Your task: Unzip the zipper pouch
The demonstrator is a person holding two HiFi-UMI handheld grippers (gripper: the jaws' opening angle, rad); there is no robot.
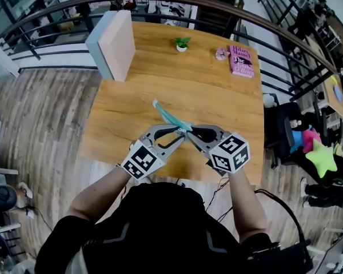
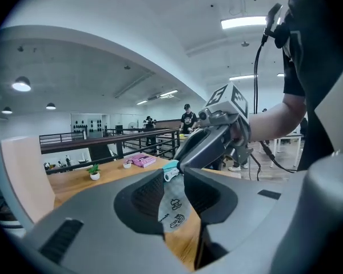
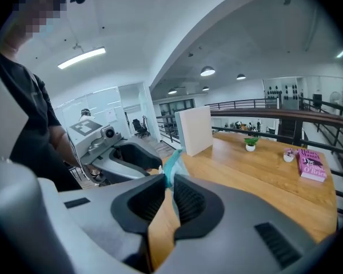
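Teal-edged pouch of clear grey plastic with small prints (image 1: 170, 117): it is in the air above the light wooden table (image 1: 217, 90), between both grippers.
Left gripper (image 2: 174, 178): its jaws are closed on the clear body of the pouch.
Right gripper (image 3: 168, 178): its jaws pinch the teal top edge near the white zipper pull (image 2: 170, 174); I cannot tell whether they hold the pull itself.
Progress: the pouch is gripped, but the teal edge looks like one closed strip, so I judge that unzipping has not started.
Left to do: slide the pull along the whole edge.
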